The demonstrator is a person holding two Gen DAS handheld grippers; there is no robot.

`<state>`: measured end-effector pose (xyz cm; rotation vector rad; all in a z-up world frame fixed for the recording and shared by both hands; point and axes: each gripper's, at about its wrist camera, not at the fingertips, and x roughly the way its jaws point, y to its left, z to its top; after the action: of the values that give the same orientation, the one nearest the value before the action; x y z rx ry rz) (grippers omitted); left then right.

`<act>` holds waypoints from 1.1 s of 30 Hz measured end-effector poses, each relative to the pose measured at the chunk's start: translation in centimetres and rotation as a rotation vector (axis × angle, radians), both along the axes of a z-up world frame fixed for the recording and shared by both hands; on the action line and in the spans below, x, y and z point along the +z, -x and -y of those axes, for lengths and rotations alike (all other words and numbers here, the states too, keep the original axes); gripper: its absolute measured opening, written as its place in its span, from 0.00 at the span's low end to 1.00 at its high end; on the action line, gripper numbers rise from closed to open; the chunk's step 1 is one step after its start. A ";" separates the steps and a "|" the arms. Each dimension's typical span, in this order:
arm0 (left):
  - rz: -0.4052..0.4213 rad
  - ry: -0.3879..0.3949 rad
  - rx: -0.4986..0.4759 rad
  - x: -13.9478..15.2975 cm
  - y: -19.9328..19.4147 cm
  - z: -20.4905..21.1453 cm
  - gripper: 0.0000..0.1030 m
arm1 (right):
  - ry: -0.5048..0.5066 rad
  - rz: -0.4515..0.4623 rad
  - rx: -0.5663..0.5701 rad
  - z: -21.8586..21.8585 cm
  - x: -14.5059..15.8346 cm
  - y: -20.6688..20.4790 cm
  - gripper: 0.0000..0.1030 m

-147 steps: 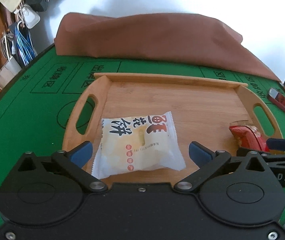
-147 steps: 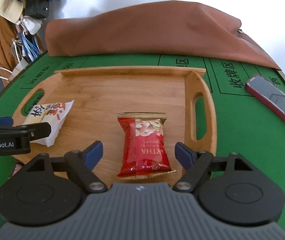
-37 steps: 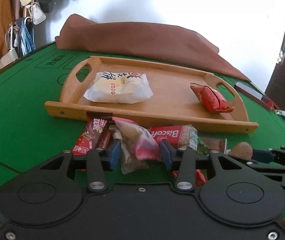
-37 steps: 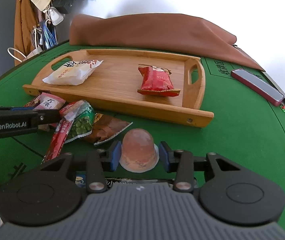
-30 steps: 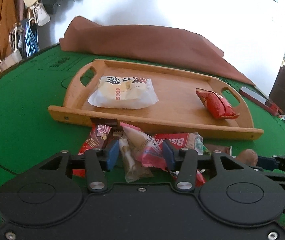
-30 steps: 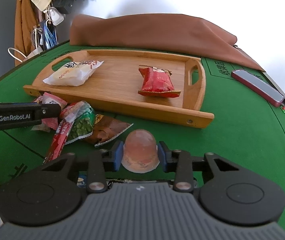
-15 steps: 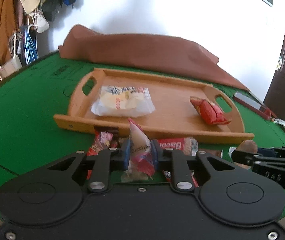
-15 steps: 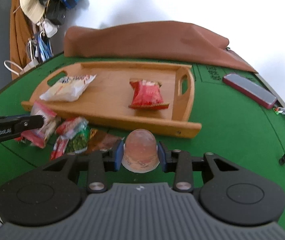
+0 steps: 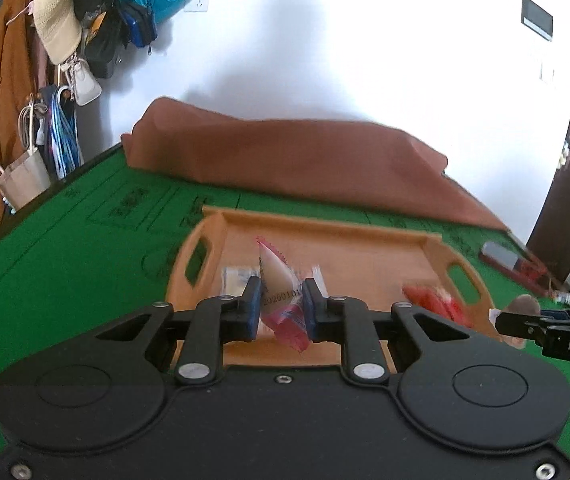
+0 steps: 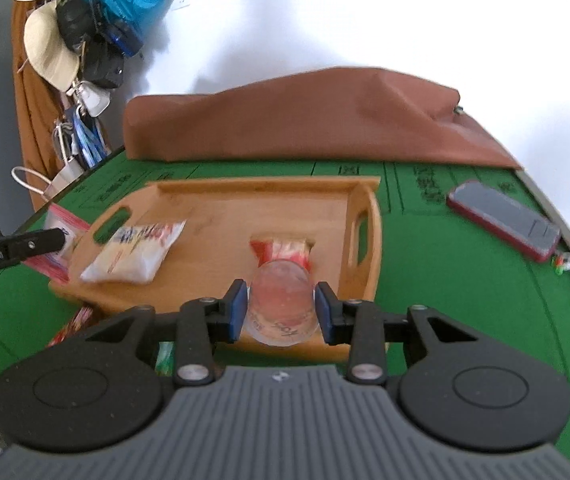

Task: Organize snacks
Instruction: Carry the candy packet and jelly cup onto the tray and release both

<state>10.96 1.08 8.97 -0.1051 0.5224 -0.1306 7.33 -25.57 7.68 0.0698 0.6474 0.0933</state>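
Left hand-held gripper [image 9: 282, 310]: matte black body with two round housings, each marked by a shallow circular recess. Two black linkage arms pivot on silver rivets and end in blue pads [image 9: 252, 307]. Small silver screws sit at the centre top edge and at the lower corners.

Right hand-held gripper [image 10: 281, 312]: same black linkage, silver rivets and blue pads [image 10: 238, 310], but with a grey ribbed centre cover bearing a small logo. Its side shows white lettering "DAS"; the left unit's side shows partly legible white lettering.
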 end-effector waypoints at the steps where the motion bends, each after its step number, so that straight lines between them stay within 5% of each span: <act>1: 0.002 0.002 -0.004 0.4 -0.7 0.0 0.20 | 0.007 0.006 -0.006 0.1 0.4 -0.6 0.40; 13: -0.080 -0.015 -0.022 0.9 -10.4 1.4 0.20 | 0.038 -0.030 -0.032 -0.6 1.8 -9.0 0.40; 25: -0.173 -0.015 -0.041 -2.8 -17.4 2.5 0.20 | 0.073 -0.181 -0.058 -1.3 -2.5 -17.2 0.40; 26: -0.179 -0.020 -0.038 -3.1 -17.9 2.5 0.20 | 0.071 -0.189 -0.065 -1.2 -2.9 -17.7 0.32; 33: -0.225 -0.039 -0.028 -4.9 -20.0 2.3 0.20 | 0.111 -0.188 -0.077 -1.4 -3.3 -18.9 0.27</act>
<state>30.97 -1.27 4.04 -0.0751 0.7511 -0.1363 26.18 -24.13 4.34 -0.0035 0.8356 -0.0242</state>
